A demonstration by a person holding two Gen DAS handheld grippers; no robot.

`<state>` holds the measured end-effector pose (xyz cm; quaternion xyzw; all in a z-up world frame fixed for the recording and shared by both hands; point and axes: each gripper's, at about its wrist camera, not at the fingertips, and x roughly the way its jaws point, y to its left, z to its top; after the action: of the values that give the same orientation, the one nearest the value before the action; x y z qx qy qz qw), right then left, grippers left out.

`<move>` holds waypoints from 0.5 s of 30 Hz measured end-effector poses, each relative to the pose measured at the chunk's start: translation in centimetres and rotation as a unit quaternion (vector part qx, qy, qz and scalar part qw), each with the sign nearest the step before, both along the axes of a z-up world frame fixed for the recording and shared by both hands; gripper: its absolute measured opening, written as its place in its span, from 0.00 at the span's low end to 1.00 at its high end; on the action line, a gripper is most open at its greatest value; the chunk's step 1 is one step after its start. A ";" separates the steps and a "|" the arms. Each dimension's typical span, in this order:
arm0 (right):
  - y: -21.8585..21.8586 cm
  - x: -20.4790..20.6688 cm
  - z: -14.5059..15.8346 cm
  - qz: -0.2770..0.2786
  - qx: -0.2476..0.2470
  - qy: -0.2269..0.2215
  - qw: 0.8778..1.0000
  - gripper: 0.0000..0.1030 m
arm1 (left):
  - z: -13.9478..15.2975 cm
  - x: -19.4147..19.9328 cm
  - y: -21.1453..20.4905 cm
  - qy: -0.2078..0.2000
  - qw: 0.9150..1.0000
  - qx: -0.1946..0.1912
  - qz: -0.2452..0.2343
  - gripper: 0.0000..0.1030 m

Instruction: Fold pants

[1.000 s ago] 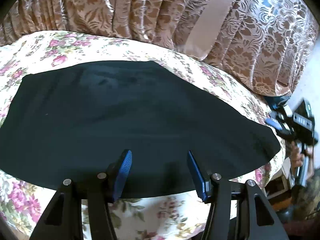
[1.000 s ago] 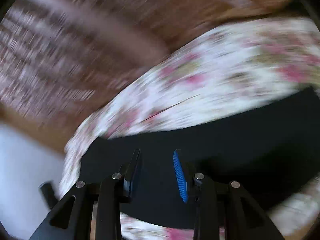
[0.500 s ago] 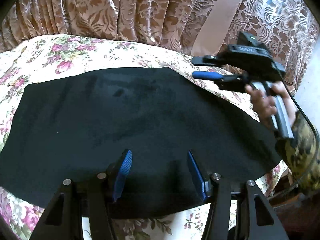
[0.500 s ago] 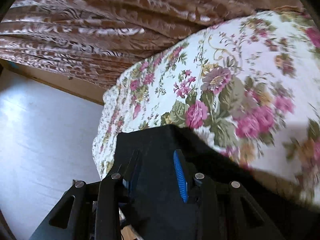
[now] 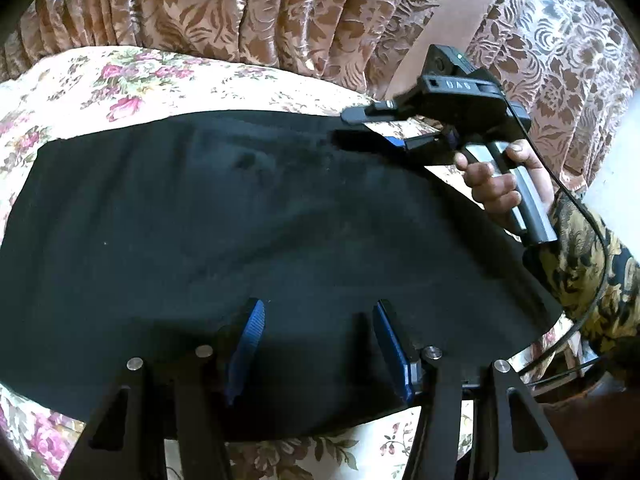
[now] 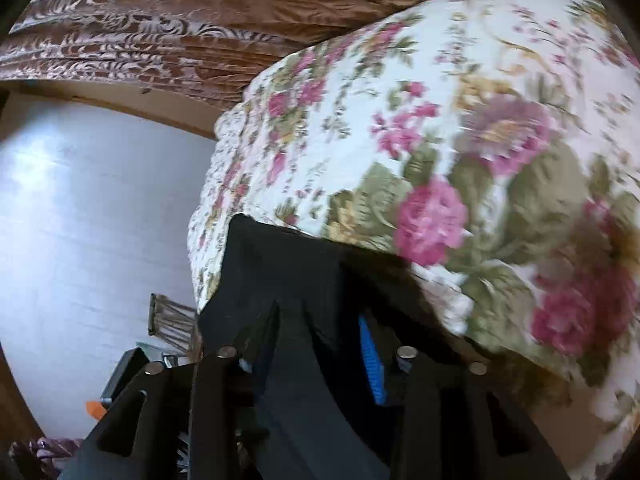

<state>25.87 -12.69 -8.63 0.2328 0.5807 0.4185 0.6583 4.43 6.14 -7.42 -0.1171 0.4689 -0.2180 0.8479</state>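
The black pants lie spread flat on a floral bedspread. My left gripper is open and empty, low over the pants' near edge. My right gripper shows in the left wrist view at the pants' far right edge, its jaws apart with the cloth edge between them. In the right wrist view the right gripper has black pants cloth lying between its fingers, which still stand apart.
A brown patterned curtain hangs behind the bed. A pale floor lies off the bed's end, with small clutter on it. The person's hand and patterned sleeve reach in from the right.
The right gripper has swung from the bed's right side onto the pants' far edge, and cloth now sits between its fingers. The left gripper has edged forward over the pants.
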 end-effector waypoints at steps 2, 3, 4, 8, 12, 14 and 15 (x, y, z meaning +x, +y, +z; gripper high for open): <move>0.2 0.5 -0.3 -0.015 0.021 -0.001 1.000 0.46 | 0.0 -0.1 -0.1 0.002 1.000 -0.003 0.004 0.56; 0.3 0.7 -0.7 -0.025 0.021 0.004 0.999 0.47 | 0.0 -0.1 -0.1 0.004 1.000 -0.005 0.006 0.56; 0.2 0.8 -1.3 -0.040 0.015 0.008 0.999 0.44 | 0.0 -0.1 -0.1 0.005 1.000 -0.007 0.009 0.56; -0.4 0.0 -0.4 -0.075 -0.003 -0.040 0.996 0.08 | -0.3 -0.1 -0.2 0.013 1.000 -0.004 0.015 0.55; -1.0 -0.3 1.5 -0.099 0.002 -0.081 0.992 0.06 | -0.3 0.3 -0.7 0.018 1.000 0.005 0.024 0.56; 0.3 -0.2 1.2 -0.083 -0.045 -0.092 0.991 0.06 | -0.3 0.4 -0.9 0.018 1.000 0.009 0.024 0.57; 0.7 -0.1 0.9 -0.082 -0.065 -0.095 0.990 0.05 | -0.3 0.6 -1.0 0.019 0.999 0.011 0.024 0.57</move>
<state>25.77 -11.99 -7.69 0.1957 0.5203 0.3450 0.7563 4.99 5.11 -7.73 -0.1229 0.4843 -0.1899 0.8451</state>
